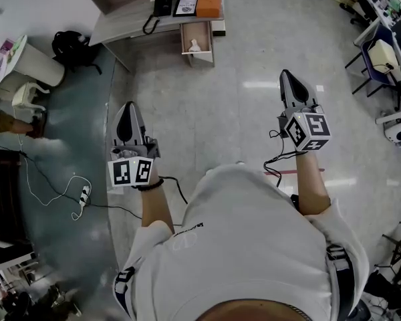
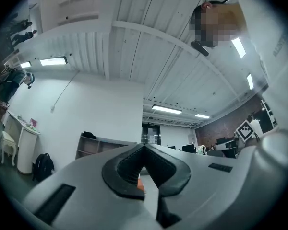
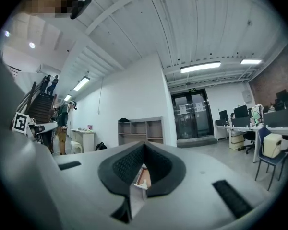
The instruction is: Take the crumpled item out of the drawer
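An open drawer [image 1: 204,40] sticks out of the front of a grey desk [image 1: 120,23] far ahead across the floor. A small white crumpled item [image 1: 194,45] lies inside it. My left gripper [image 1: 127,107] and right gripper [image 1: 285,75] are held out in front of the person, well short of the desk, both pointing toward it. Both are shut with nothing between the pads. In the right gripper view the drawer [image 3: 147,175] and the crumpled item [image 3: 144,182] show through the slit below the right gripper [image 3: 144,143]. The left gripper [image 2: 144,146] hides most of its own view.
On the desk stand a black phone [image 1: 161,5], a framed card [image 1: 186,6] and an orange box [image 1: 209,2]. A black backpack [image 1: 72,47] and a white bin [image 1: 37,64] sit left of it. Cables and a power strip [image 1: 84,194] trail on the left floor. Chairs and desks [image 1: 382,55] stand at right.
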`<state>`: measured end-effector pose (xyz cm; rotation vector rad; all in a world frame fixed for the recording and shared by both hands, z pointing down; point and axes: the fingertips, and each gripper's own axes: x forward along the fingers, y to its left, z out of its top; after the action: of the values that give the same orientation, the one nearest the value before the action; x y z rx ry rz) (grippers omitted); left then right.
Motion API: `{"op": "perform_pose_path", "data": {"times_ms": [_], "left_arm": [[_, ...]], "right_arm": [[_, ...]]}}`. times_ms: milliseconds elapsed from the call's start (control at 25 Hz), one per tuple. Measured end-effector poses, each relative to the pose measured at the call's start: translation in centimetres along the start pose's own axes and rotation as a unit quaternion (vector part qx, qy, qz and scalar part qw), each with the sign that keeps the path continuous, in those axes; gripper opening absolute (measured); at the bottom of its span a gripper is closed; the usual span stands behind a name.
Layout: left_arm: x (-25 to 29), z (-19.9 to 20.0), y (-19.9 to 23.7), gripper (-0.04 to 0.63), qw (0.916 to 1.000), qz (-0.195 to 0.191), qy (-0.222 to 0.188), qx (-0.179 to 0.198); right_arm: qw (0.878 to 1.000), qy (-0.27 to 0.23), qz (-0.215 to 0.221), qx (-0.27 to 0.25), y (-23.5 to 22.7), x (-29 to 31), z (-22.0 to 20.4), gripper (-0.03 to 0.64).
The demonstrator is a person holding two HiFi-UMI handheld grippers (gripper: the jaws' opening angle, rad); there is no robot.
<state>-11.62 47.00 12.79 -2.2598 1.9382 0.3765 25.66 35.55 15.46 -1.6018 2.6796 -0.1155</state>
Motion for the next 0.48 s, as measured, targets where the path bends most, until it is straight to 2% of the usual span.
{"op": "perform_pose_path", "data": {"times_ms": [280, 480], "left_arm": [[-0.2, -0.9, 2.0, -0.002, 0.9998, -0.009, 0.008, -0.014], [-1.2, -1.5, 4.4, -0.002, 0.9996, -0.015, 0.011, -0.021]], "right_arm": [[1.000, 0.006, -0.020, 0.002, 1.2, 0.5, -0.3, 0.000], [1.000, 0.008, -0.025, -0.003, 3.9, 0.8, -0.6, 0.001]]}}
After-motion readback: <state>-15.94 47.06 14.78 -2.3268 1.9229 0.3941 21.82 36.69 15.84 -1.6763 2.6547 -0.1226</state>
